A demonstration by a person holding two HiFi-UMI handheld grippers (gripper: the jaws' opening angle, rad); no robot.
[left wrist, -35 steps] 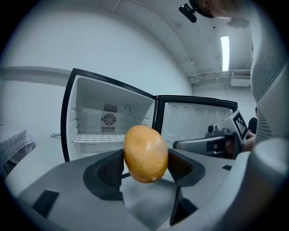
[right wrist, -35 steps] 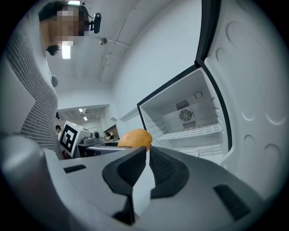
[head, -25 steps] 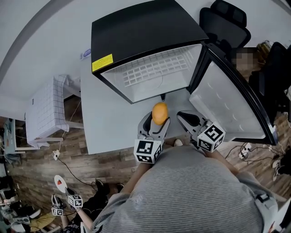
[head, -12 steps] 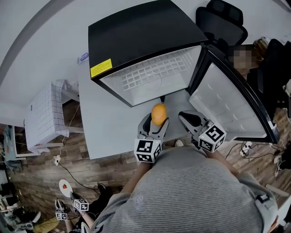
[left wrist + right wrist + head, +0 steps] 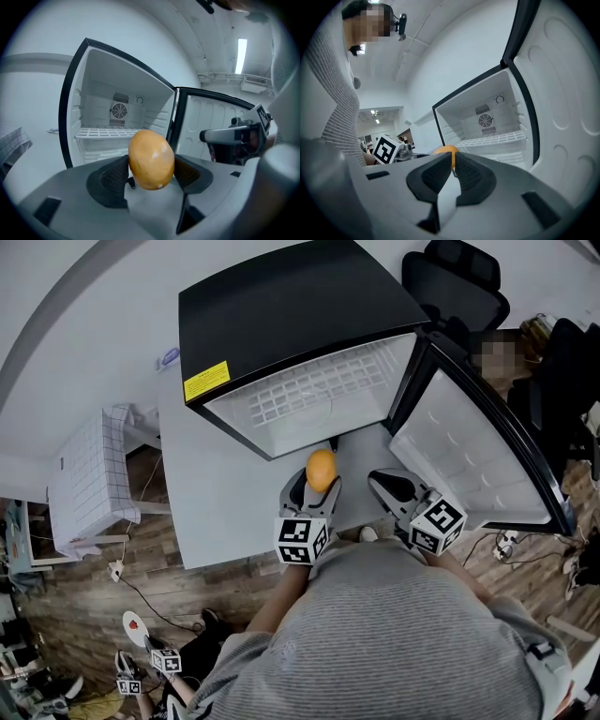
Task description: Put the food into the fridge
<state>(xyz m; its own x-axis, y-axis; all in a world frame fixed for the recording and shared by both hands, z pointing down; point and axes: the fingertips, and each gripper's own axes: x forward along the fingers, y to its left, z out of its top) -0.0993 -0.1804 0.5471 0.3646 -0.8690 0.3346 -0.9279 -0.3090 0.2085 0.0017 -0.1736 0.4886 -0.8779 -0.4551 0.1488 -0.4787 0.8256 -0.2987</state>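
Smooth orange oval fruit [image 5: 321, 468], centre frame, pinched in your left gripper [image 5: 317, 487], faces the open black fridge [image 5: 281, 306] for loading; right gripper [image 5: 453, 169] closed, empty.

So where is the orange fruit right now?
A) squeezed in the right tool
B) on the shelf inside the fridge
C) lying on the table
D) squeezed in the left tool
D: the left gripper view shows the orange fruit pinched between the left tool's two pads, held up in front of the open fridge, not yet inside it.
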